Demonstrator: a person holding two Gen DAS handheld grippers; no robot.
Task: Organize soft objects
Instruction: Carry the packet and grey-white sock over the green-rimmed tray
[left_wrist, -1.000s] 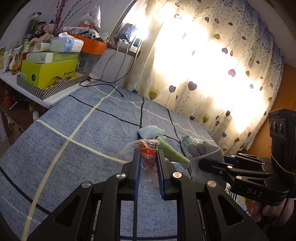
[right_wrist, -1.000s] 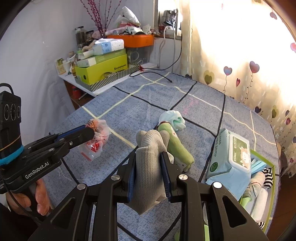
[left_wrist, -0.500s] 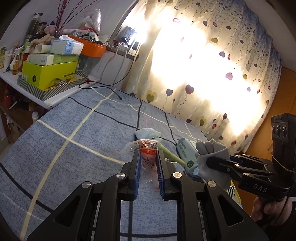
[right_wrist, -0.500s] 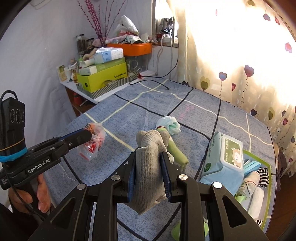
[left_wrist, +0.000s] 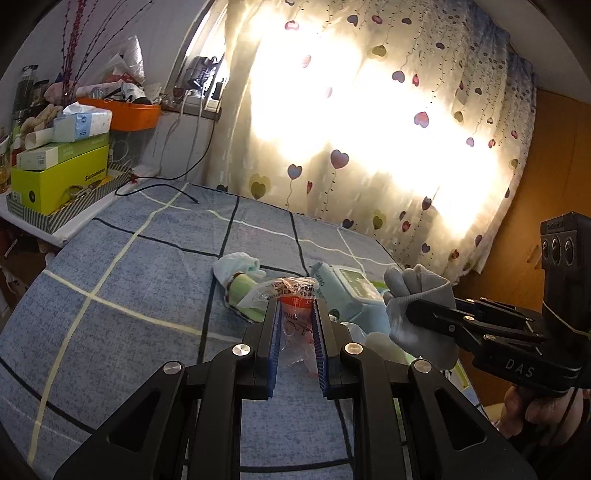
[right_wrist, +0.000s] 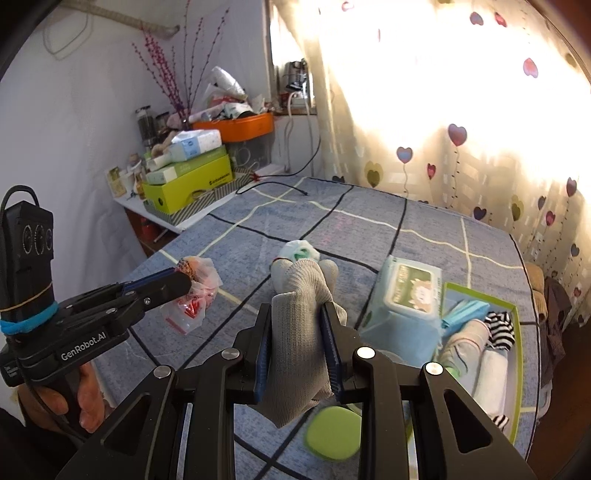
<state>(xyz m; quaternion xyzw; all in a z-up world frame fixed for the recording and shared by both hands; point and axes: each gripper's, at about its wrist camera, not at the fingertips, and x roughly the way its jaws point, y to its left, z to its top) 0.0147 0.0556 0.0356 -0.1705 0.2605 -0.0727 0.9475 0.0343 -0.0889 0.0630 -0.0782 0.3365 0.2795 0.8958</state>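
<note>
Here, going left to right, the left tool pinches a crinkled clear plastic bag with red print, held clear above the bed; the film is thin and slippery, so it could creep out from between the pads, and the loose lower part could catch on whatever it passes over. Behind it on the quilt lie a pale balled sock and a rolled green sock, touching one another, which a low sweep of either tool could knock aside. The right tool is pressed onto a grey knitted glove, gripped around its middle with the fingers standing above the pads and the cuff hanging below; that dangling end could drag across the wipes pack just beside the tray, or fold over the rim instead of dropping inside. A green round thing lies below the glove, too blurred to name. At the right edge of the bed sits a green-rimmed tray, already fairly full: a blue folded cloth, a black-and-white striped piece, a grey rolled sock and a white rolled piece. With so little free room, I judge a carelessly released glove would probably land on top and slide off, or push the rolled pieces out of order.
</note>
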